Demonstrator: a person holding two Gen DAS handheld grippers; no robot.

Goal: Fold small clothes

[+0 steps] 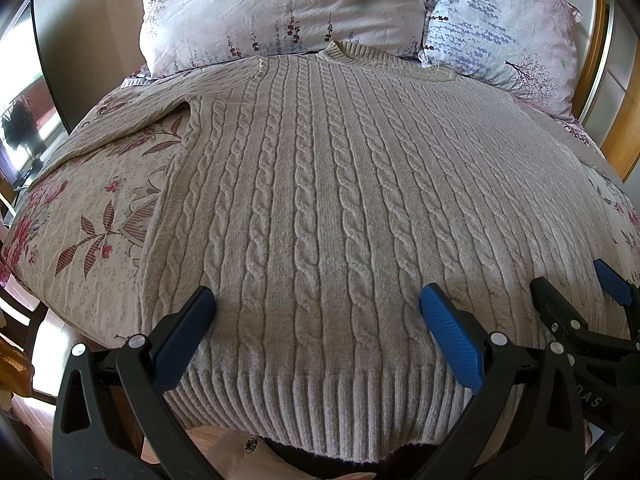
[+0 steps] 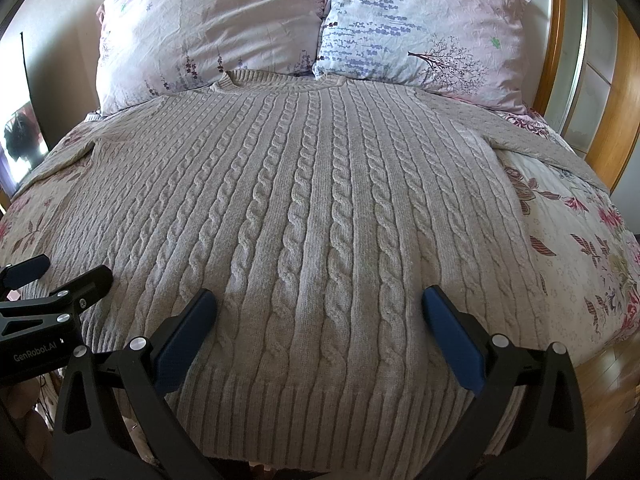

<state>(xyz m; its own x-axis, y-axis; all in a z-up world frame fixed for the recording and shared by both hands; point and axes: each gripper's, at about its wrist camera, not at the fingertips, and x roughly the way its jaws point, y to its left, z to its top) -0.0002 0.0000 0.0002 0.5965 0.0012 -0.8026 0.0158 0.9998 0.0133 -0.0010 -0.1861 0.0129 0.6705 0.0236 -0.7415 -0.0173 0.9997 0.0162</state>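
A: How's the sweater (image 1: 320, 200)?
B: Grey cable-knit, flat on the floral bedspread (image 1: 92, 216), collar by the far pillows (image 2: 208, 32).
A: Claws?
B: Left gripper (image 1: 318, 304) and right gripper (image 2: 320, 304) both spread wide, empty, over the near hem.

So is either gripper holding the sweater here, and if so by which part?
Nothing is held. The left gripper and right gripper are both open above the sweater near its hem.

Place: home bedroom
Bed: floral bedspread (image 2: 580, 264) covering the mattress
Far edge: two flower-printed pillows (image 2: 208, 36) (image 2: 424, 28)
Right side: wooden headboard frame (image 2: 560, 60)
Floor: wood boards (image 2: 612, 376)
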